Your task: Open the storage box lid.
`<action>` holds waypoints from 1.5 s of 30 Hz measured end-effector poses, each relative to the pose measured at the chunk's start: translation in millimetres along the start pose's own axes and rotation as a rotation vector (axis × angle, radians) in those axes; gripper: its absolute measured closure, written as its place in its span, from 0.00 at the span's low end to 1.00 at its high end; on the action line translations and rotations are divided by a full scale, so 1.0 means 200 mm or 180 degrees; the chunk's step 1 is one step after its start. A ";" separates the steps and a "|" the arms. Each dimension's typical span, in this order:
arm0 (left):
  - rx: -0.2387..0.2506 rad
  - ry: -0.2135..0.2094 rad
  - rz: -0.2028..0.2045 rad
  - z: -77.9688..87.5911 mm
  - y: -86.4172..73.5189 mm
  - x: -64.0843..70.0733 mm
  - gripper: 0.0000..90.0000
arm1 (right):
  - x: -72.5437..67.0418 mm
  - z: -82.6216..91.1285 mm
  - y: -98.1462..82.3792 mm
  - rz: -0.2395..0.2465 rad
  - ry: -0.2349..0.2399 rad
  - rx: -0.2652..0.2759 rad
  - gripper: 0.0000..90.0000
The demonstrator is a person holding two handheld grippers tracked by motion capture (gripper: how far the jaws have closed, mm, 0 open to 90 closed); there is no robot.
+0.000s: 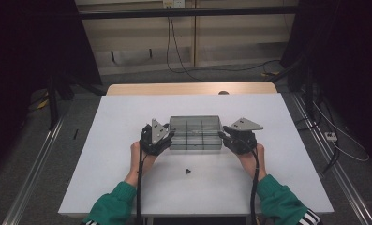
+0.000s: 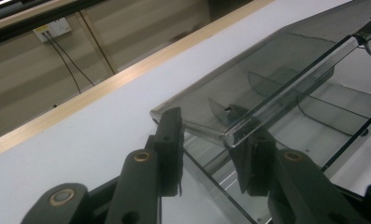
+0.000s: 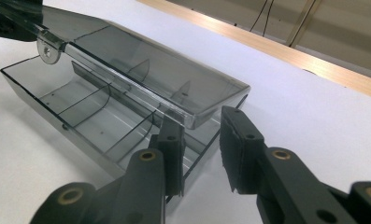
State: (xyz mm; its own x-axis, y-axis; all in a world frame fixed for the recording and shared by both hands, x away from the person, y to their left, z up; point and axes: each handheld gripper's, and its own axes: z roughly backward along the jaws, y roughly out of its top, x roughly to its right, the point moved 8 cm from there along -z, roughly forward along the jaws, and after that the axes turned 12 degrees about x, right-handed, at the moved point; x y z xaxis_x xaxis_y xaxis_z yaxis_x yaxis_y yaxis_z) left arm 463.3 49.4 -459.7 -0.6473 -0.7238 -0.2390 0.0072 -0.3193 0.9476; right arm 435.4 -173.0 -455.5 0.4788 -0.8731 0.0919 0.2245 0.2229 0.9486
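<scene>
A clear smoke-tinted compartment box (image 1: 195,133) sits on the white surface (image 1: 127,178) between the two hands, its hinged lid (image 3: 141,77) raised partway over the divided tray. The left gripper (image 1: 167,136) has its jaws on either side of the lid's corner at the box's left end, and in the left gripper view the pads look pressed on that thin edge. The right gripper (image 1: 226,134) is at the opposite end; in the right gripper view its jaws stand a little apart, the lid's corner just above and between them, with no clear contact — it holds nothing that I can make out. The risk lies in the lopsided hold: with only one corner pinched, the slick plastic may slip out and the lid drop shut — or, if the left hand lifts, the light box may tilt or skate across the surface. A small dark part (image 1: 187,171) lies loose nearer the person, and a sliding box or a sweeping forearm could knock it away.
</scene>
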 end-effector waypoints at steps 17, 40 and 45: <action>0.0022 0.0033 0.0009 0.01 0.01 0.00 0.77 | 0.00 0.01 0.01 -0.0023 -0.0009 0.0060 0.82; 0.0040 -0.0047 0.0023 0.01 0.04 0.01 0.75 | 0.02 0.01 0.03 -0.0101 0.0004 0.0085 0.83; 0.0062 -0.0062 0.0071 0.00 0.04 0.00 0.75 | 0.03 0.00 0.04 -0.0091 -0.0007 0.0080 0.83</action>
State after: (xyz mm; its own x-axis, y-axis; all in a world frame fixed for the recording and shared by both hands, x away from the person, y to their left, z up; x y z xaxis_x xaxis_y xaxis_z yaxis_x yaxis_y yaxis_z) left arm 463.5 47.7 -452.2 -0.6618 -0.7186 -0.2138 0.0071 -0.2912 0.9566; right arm 438.8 -176.4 -448.0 0.4705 -0.8799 0.0654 0.2167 0.1870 0.9582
